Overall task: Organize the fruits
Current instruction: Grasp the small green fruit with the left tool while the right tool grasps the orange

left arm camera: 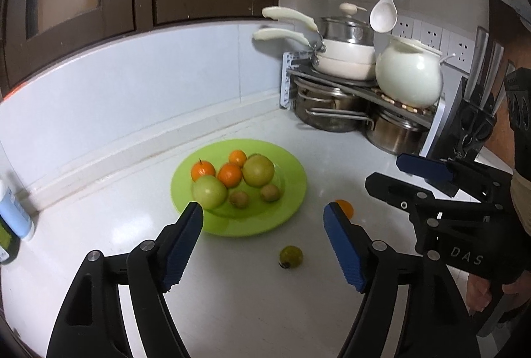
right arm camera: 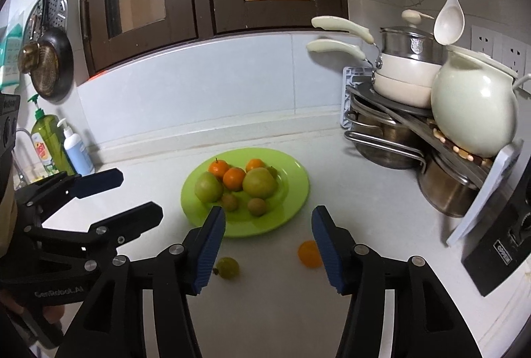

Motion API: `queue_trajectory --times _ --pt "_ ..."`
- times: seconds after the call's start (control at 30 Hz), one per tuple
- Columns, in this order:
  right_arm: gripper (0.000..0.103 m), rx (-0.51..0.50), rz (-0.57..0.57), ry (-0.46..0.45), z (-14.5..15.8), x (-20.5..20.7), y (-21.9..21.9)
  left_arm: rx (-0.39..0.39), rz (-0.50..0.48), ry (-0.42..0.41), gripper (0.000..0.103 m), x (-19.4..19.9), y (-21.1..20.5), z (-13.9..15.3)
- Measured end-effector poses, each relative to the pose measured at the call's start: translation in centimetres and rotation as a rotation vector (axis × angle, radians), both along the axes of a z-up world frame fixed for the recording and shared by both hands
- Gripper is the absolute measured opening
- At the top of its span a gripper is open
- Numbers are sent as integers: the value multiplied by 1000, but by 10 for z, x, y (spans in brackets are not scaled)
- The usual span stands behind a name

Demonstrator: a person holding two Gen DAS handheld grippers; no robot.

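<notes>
A lime green plate [left arm camera: 292, 192] [right arm camera: 295, 192] on the white counter holds two green apples, three oranges and two small brown kiwis. A small green fruit [left arm camera: 291, 256] [right arm camera: 227, 267] and a small orange [left arm camera: 346, 207] [right arm camera: 308, 253] lie loose on the counter in front of the plate. My left gripper [left arm camera: 264, 247] is open and empty, above the counter with the green fruit just ahead between its fingers. My right gripper [right arm camera: 268, 250] is open and empty, the small orange by its right finger. Each gripper also shows in the other view: right [left arm camera: 391, 175], left [right arm camera: 132, 195].
A rack with steel pots [left arm camera: 332, 112] [right arm camera: 398, 139], a white pan and a white ceramic pot [left arm camera: 410, 76] [right arm camera: 474, 106] stands at the back right. A white ladle [left arm camera: 383, 13] hangs above. A knife block [left arm camera: 471, 122] is at right. Soap bottles [right arm camera: 59, 149] stand at left.
</notes>
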State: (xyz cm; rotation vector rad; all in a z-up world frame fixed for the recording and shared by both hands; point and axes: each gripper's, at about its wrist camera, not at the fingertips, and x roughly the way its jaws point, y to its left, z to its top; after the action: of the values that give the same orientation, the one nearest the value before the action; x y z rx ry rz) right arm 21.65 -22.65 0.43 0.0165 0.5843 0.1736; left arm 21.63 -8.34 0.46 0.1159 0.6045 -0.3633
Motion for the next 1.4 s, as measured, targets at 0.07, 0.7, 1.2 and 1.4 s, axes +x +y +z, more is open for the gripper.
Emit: queue_trajectory --times 0.07,0.7,1.2,1.4 --pt "55 1 0 9 -4 1 -4 8 3 11 76 0 -3 -5" --pt "55 4 -21 146 -62 19 -29 65 -68 159 76 13 -32 -70" --pt "55 3 -12 238 -103 53 -37 105 -90 254 56 46 -44 -105" --pt "54 16 -10 241 -108 65 -36 102 -114 275 46 53 -47 -107"
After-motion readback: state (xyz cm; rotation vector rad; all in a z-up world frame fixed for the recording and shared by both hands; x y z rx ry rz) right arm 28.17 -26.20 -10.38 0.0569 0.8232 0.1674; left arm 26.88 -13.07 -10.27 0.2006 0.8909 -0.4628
